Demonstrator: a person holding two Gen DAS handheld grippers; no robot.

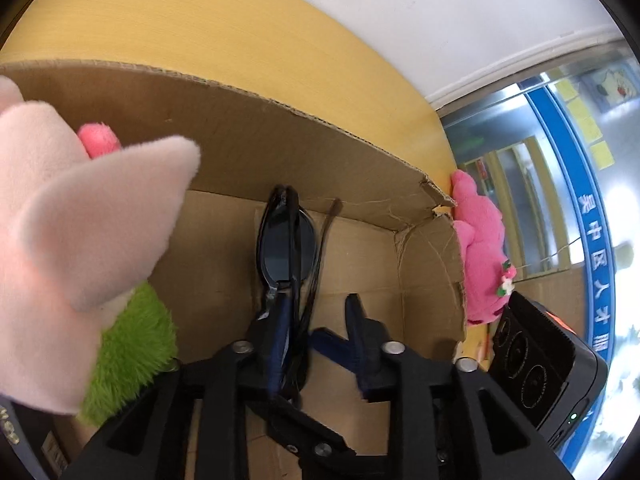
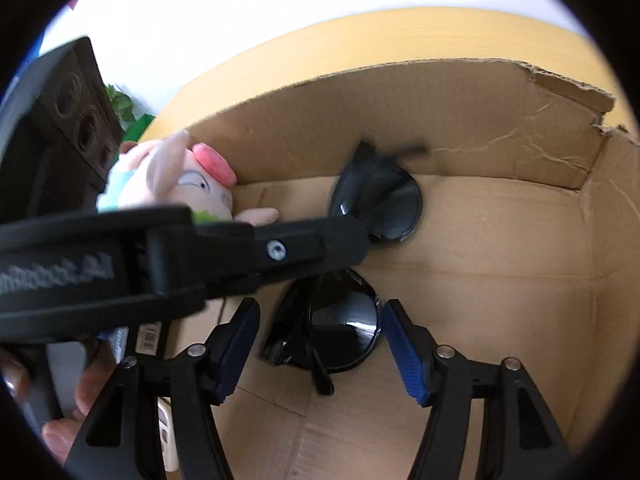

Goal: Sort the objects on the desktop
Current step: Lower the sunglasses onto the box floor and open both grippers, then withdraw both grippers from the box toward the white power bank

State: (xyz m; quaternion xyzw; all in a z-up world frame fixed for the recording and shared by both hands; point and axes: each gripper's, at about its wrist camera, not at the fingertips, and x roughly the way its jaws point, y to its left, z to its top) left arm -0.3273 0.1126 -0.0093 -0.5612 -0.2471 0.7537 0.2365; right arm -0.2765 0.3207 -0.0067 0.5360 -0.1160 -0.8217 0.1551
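Observation:
A pair of black sunglasses (image 1: 286,248) stands inside the cardboard box (image 1: 280,140), one lens up against the far wall. My left gripper (image 1: 316,308) is open around the frame: the glasses lean on its left finger (image 1: 280,332) and the right pad stands apart. In the right wrist view the left gripper (image 2: 354,240) crosses over the bridge of the sunglasses (image 2: 344,320). My right gripper (image 2: 320,306) is open, with the lower lens between its blue pads and a gap on the left side.
A pale pink plush pig (image 1: 80,220) with a green fuzzy part (image 1: 132,352) lies in the box's left corner, also seen as the pig (image 2: 180,184). A bright pink plush (image 1: 480,252) and a black device (image 1: 536,360) sit outside the box on the yellow table (image 1: 240,20). A hand (image 2: 80,400) holds the left gripper.

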